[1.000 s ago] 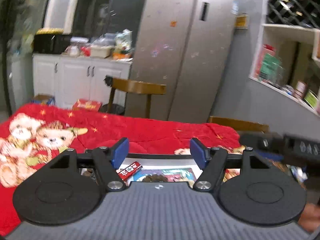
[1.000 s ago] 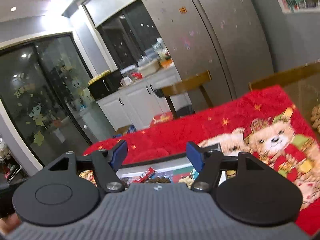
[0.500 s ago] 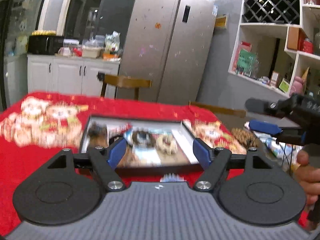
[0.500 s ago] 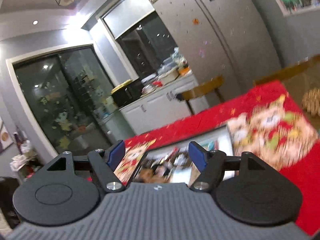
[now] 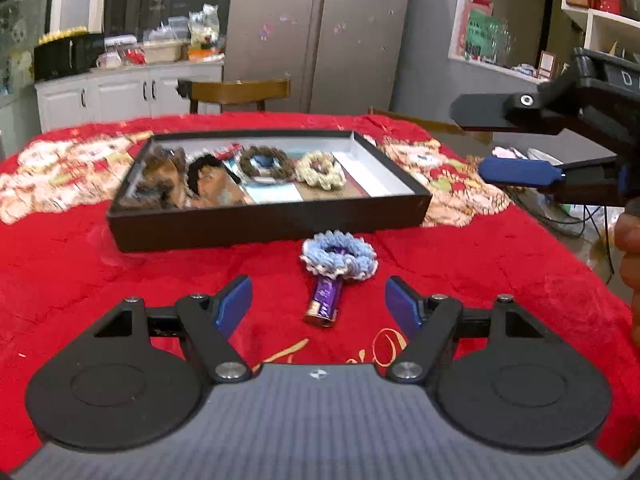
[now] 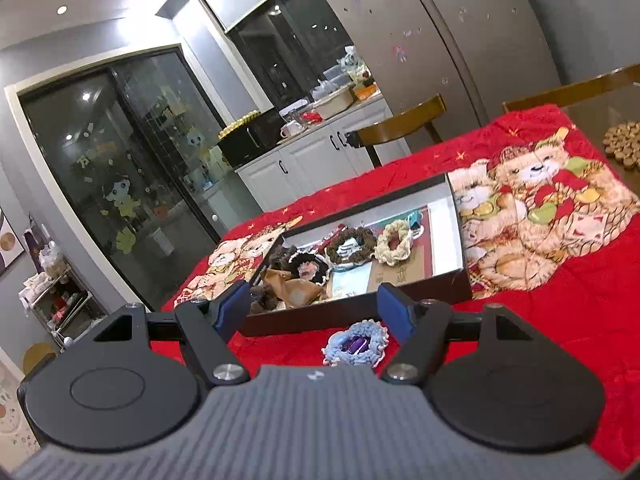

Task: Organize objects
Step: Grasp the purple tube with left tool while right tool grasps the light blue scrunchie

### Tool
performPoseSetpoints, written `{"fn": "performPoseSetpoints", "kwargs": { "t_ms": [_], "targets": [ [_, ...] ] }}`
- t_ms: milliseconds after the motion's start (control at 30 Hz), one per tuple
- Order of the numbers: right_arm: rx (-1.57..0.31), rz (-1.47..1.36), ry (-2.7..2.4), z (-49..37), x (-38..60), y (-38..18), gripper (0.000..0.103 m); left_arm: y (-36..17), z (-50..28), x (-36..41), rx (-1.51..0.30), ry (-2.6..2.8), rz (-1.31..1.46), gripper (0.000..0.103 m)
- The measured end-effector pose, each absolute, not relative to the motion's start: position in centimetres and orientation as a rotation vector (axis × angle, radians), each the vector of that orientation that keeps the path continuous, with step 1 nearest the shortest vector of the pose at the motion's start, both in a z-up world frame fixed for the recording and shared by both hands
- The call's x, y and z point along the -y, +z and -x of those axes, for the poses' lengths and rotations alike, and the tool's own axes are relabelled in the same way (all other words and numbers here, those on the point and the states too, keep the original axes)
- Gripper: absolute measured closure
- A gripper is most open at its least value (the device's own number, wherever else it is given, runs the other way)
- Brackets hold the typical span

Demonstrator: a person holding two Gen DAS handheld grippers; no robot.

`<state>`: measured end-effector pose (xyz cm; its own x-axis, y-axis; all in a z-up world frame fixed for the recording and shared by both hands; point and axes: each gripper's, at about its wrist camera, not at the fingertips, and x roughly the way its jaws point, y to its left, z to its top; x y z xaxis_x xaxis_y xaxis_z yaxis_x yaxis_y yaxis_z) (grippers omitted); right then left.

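Note:
A black shallow box (image 5: 272,222) (image 6: 356,312) sits on the red cloth. It holds a brown scrunchie (image 5: 262,162), a cream scrunchie (image 5: 322,168) (image 6: 394,242), a black scrunchie (image 5: 204,166) and brown paper items. A blue-white scrunchie (image 5: 339,256) (image 6: 356,344) lies in front of the box, over a purple wrapped bar (image 5: 326,300). My left gripper (image 5: 319,306) is open and empty, just short of the bar. My right gripper (image 6: 313,308) is open and empty above the blue scrunchie; it also shows at the right of the left wrist view (image 5: 520,172).
The red bear-print cloth (image 5: 480,264) covers the table. Wooden chairs (image 5: 240,92) stand behind it. A cork trivet (image 6: 624,144) and cables (image 5: 560,216) lie past the table's right edge. A fridge (image 5: 320,32) and white cabinets (image 5: 120,92) are at the back.
Both grippers have pulled back and tilted down. The box now sits farther off, and the blue scrunchie and purple bar have come into view. Both stay open.

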<state>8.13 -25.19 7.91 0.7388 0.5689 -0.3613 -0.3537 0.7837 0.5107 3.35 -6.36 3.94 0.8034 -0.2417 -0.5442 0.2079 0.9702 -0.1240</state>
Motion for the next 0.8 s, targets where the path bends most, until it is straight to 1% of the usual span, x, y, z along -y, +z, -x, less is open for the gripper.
{"fn": "performPoseSetpoints", "kwargs": {
  "t_ms": [167,267,300,367,500,533,567,600,667,733,800],
  "targets": [
    [-0.593,-0.405,0.493,-9.9,24.7,5.6,0.023,2.6,-4.9,7.3,-0.622,-0.242,0.046,0.026],
    [-0.656,-0.403,0.481,-11.2,24.4,4.0,0.028,1.9,-6.0,7.6,-0.643,-0.244,0.059,0.027],
    [-0.667,-0.406,0.479,-11.5,24.4,3.5,0.029,1.7,-6.5,7.7,-0.652,-0.243,0.060,0.029],
    [-0.685,-0.408,0.474,-12.1,24.3,2.5,0.029,1.1,-7.3,8.0,-0.676,-0.231,0.058,0.035],
    [-0.728,-0.418,0.467,-13.1,24.0,0.9,0.030,0.6,-8.1,8.2,-0.676,-0.222,0.035,0.036],
    [-0.751,-0.436,0.470,-13.5,23.9,0.5,0.033,0.6,-8.2,8.3,-0.674,-0.220,0.036,0.037],
    [-0.775,-0.456,0.476,-13.8,23.8,0.1,0.037,0.5,-8.3,8.3,-0.670,-0.211,0.045,0.042],
    [-0.783,-0.468,0.483,-14.0,23.7,-0.1,0.038,0.5,-8.4,8.3,-0.664,-0.194,0.045,0.046],
    [-0.763,-0.460,0.491,-13.9,23.5,-0.2,0.044,0.4,-8.4,8.4,-0.651,-0.160,0.024,0.063],
    [-0.751,-0.478,0.515,-13.8,23.4,-0.4,0.048,0.4,-8.4,8.0,-0.648,-0.149,0.039,0.067],
    [-0.760,-0.489,0.532,-13.8,23.2,-0.7,0.048,0.5,-8.3,7.7,-0.646,-0.143,0.052,0.073]
  ]
}}
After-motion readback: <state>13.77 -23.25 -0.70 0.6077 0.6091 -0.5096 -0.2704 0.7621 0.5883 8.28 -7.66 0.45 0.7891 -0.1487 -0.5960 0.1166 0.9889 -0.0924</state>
